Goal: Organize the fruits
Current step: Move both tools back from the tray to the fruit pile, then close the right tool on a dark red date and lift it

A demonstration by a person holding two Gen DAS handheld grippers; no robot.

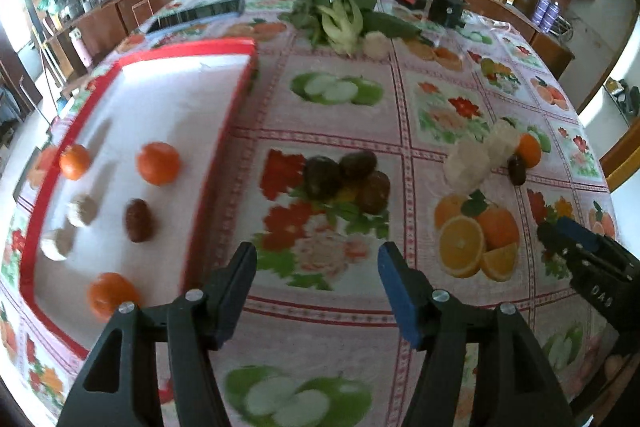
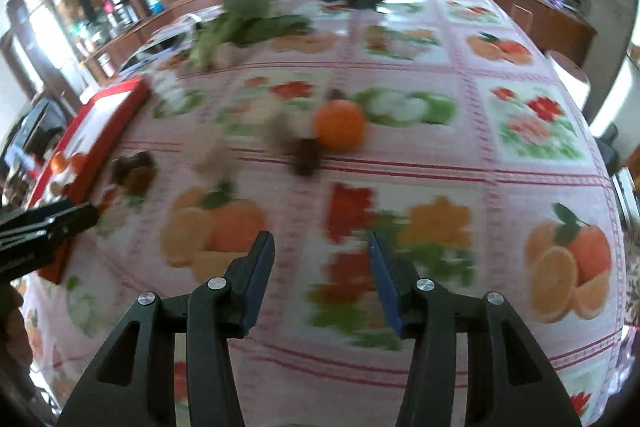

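A red-rimmed white tray (image 1: 236, 95) lies at the left and holds three oranges (image 1: 158, 163), a dark fruit (image 1: 138, 219) and two pale fruits (image 1: 82, 211). On the cloth ahead sit three dark fruits (image 1: 346, 181). Further right are two pale fruits (image 1: 470, 159), an orange (image 1: 529, 150) and a dark fruit (image 1: 517, 169). My left gripper (image 1: 316, 255) is open and empty, short of the dark fruits. My right gripper (image 2: 322, 241) is open and empty too, below the orange (image 2: 340, 125) and dark fruit (image 2: 306, 157). Its tip shows in the left wrist view (image 1: 560, 231).
Leafy greens (image 1: 340, 11) and a cucumber lie at the far side of the table, with a black device (image 1: 446, 9) and a dark tray (image 1: 200, 15) nearby. The fruit-print tablecloth (image 1: 320, 327) covers the table. Wooden cabinets ring the back.
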